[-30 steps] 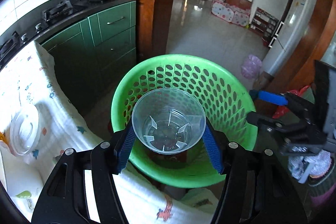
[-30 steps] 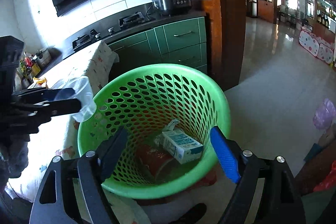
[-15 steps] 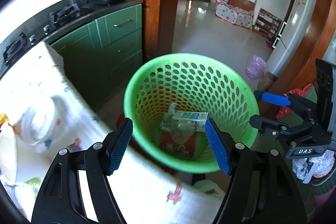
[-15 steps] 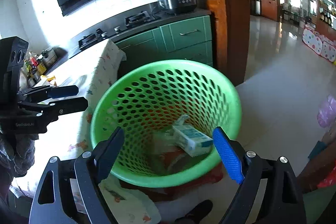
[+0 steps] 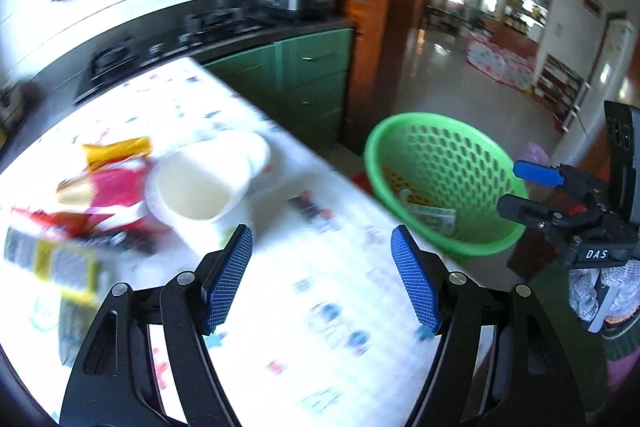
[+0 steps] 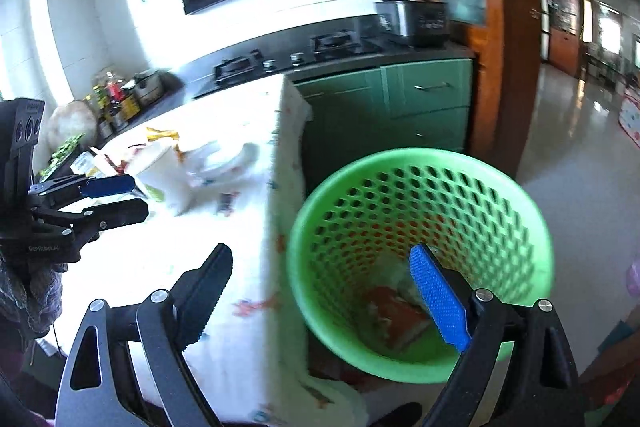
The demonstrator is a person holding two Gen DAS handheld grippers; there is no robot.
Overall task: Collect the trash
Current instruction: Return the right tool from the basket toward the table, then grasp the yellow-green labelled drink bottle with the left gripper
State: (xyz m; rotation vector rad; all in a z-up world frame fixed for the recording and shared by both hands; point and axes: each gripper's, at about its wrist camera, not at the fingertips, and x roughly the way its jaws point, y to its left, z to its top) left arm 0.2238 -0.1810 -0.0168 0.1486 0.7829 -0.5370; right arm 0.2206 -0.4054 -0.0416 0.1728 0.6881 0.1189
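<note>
My left gripper (image 5: 320,231) stands open and empty above the patterned tablecloth (image 5: 312,291); the right wrist view shows it too (image 6: 140,197). Ahead of it, blurred, lie a white tub (image 5: 200,187), a red wrapper (image 5: 112,187), a yellow wrapper (image 5: 116,147) and a grey-yellow packet (image 5: 52,263). The green basket (image 5: 440,131) stands on the floor past the table edge, with a carton (image 5: 434,215) inside. My right gripper (image 6: 320,249) hangs over the near rim of the basket (image 6: 420,159), its jaws opening with nothing between them. A red wrapper (image 6: 396,315) lies at the bottom.
Green cabinets (image 6: 420,99) and a dark counter with a hob (image 6: 296,55) and a rice cooker (image 6: 408,11) stand behind the table. A wooden door frame (image 6: 516,47) opens onto a tiled floor (image 6: 580,147). Bottles (image 6: 116,99) crowd the counter at the far left.
The clear plastic cup that my left gripper held over the basket is gone from its jaws. The left gripper has swung left, over the table. The right gripper has also drifted left.
</note>
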